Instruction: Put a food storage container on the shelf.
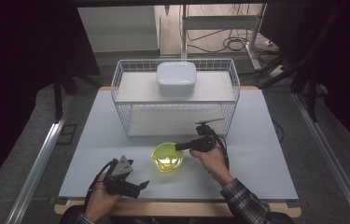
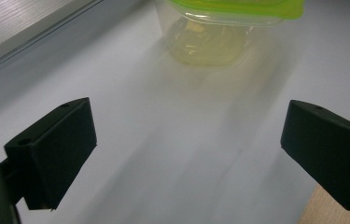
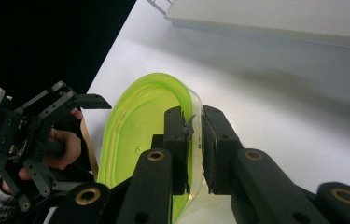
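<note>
Right gripper view showed the translucent lime-green plastic container [image 3: 137, 140] with its rim pinched between the nearly closed jaws of the right gripper [image 3: 196, 140], one inside the wall, one outside. It sat on the pale blue-grey table [image 1: 256, 154], at six o'clock from the white wire basket [image 1: 126, 116]. The left gripper [image 2: 186, 140], at eight o'clock from the container, stood wide open and empty. The grasp looked made; lifting would call for a level wrist.
</note>
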`<state>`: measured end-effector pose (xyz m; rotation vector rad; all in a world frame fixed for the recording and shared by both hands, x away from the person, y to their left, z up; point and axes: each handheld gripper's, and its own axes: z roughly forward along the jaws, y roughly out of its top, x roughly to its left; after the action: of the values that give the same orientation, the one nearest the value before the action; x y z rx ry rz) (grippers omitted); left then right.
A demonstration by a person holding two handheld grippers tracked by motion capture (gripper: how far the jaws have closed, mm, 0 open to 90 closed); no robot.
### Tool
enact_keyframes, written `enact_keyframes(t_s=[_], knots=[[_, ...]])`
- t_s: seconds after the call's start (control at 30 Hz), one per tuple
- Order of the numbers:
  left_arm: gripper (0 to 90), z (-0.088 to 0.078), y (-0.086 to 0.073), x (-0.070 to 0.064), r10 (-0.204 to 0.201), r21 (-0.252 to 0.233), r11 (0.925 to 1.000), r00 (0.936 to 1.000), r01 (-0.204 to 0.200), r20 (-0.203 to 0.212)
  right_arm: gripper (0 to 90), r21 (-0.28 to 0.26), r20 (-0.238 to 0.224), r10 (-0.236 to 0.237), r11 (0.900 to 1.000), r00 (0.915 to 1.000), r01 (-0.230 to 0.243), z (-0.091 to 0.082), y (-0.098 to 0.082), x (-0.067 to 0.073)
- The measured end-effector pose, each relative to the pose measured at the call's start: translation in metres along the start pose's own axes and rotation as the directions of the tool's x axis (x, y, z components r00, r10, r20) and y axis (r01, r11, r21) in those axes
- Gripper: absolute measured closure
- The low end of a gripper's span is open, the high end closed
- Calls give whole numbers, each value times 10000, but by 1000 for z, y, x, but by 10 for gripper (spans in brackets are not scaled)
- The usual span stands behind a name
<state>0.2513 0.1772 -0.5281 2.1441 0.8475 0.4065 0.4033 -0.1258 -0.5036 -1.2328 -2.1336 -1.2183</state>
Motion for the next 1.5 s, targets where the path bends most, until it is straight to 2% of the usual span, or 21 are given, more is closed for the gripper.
enact_keyframes(t_s=[0.13, 0.43, 0.63, 0.93, 1.17, 1.5], knots=[[32, 0, 0, 0, -21, -19, 10000, 10000, 21, -10, 818, -58, 103, -151, 9999, 9998, 152, -2, 0, 3], [32, -1, 0, 1, -101, -89, 9999, 9999, 100, -82, 818, -473, -266, -162, 9988, 9995, 150, -13, 1, 11], [31, -2, 0, 1, -98, -96, 9999, 9999, 97, -126, 818, -785, -458, -424, 9962, 9980, 387, -28, 3, 26], [30, -2, 0, 2, -134, -89, 9999, 9998, 132, -137, 818, -1081, -430, -663, 9923, 9969, 613, -49, 13, 41], [30, -1, 0, 2, -138, -55, 9999, 9998, 137, -135, 818, -1288, -504, -666, 9899, 9965, 596, -57, 18, 48], [25, -3, 0, 3, -117, -124, 9999, 9997, 114, -234, 818, -1820, -525, -1033, 9790, 9933, 922, -82, 36, 69]])
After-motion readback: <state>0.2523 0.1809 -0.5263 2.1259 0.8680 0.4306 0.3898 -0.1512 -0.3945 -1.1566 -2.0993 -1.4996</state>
